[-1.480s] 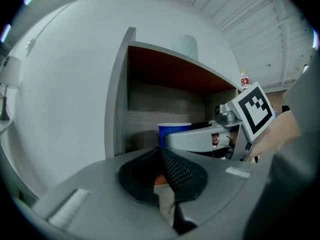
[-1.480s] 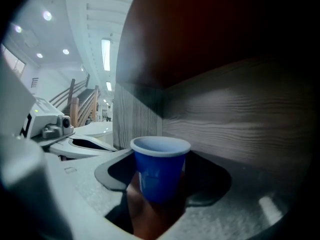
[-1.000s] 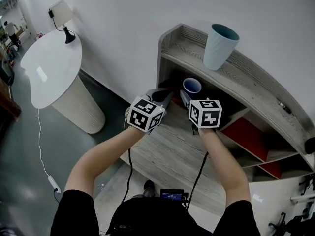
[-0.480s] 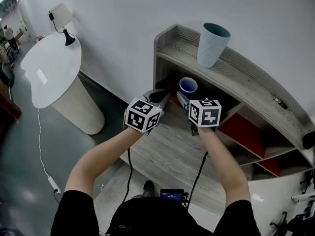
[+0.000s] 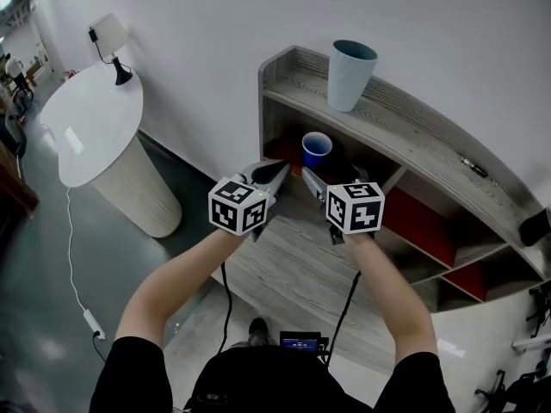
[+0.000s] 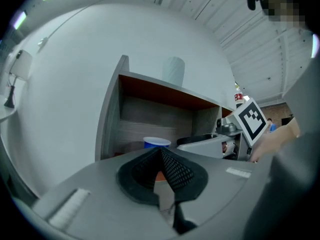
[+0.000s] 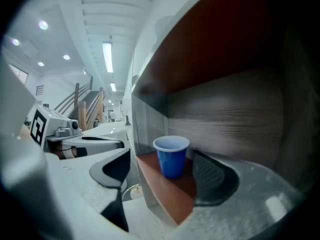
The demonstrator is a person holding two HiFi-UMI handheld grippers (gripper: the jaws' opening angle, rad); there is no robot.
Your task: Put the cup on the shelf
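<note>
White wall runs behind a grey wood-grain shelf (image 5: 413,136) with a curved top board, and grey floor (image 5: 43,317) spreads out to the left of it. From my seat, the head view looks steeply down over both forearms, which reach toward the shelf's left end.

The blue cup (image 5: 316,151) stands upright on the red board (image 7: 167,191) of the upper left compartment, under the top board and near the compartment's left wall. Its mouth faces up, and I cannot see anything inside it.

My right claw (image 5: 334,179) points at that compartment, angled a little downward. Its jaws have just been opening and now stand wide apart. Looking along them, the cup sits in line with the gap but ahead of the tips, and neither pad touches it.

My left claw (image 5: 274,175) is held level just beside the right one, on its left. Its jaws are pressed together with nothing between them. The cup's rim shows just past its tips in the left gripper view.

On the shelf's top board a tall pale-blue tumbler (image 5: 349,76) stands upright, above the cup's compartment. Below my hands a wide grey lower board (image 5: 293,265) juts out. Well off to the left, a round white tabletop (image 5: 95,119) carries a small lamp (image 5: 108,37), and a thin cable (image 5: 73,265) trails across the floor beside its base.
</note>
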